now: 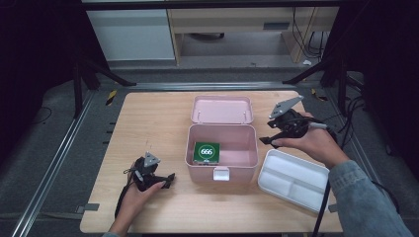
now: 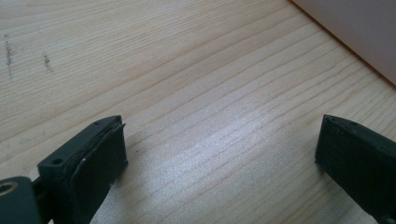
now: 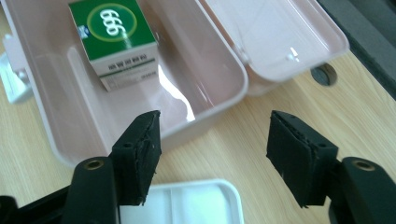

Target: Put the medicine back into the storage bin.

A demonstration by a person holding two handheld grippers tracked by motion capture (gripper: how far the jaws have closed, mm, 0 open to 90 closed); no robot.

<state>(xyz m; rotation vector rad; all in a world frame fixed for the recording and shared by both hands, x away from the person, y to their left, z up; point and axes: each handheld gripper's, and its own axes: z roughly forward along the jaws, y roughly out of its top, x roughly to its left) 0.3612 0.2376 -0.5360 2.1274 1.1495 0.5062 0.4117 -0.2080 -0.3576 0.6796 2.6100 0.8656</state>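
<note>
An open pink box stands mid-table, its lid folded back flat behind it. Inside, against the left wall, lies a green carton marked 666. My left gripper rests on the wood left of the box, open, with bare table between its jaws. The box's pink wall shows at the upper right of that view. My right gripper hangs in the air right of the box, open and holding nothing. Its own view looks over the box rim at the green carton and the lid.
A white divided tray lies at the front right, below my right hand, and its corner shows between the right jaws. The box's white latch sticks out at the front. A round hole sits in the tabletop by the lid.
</note>
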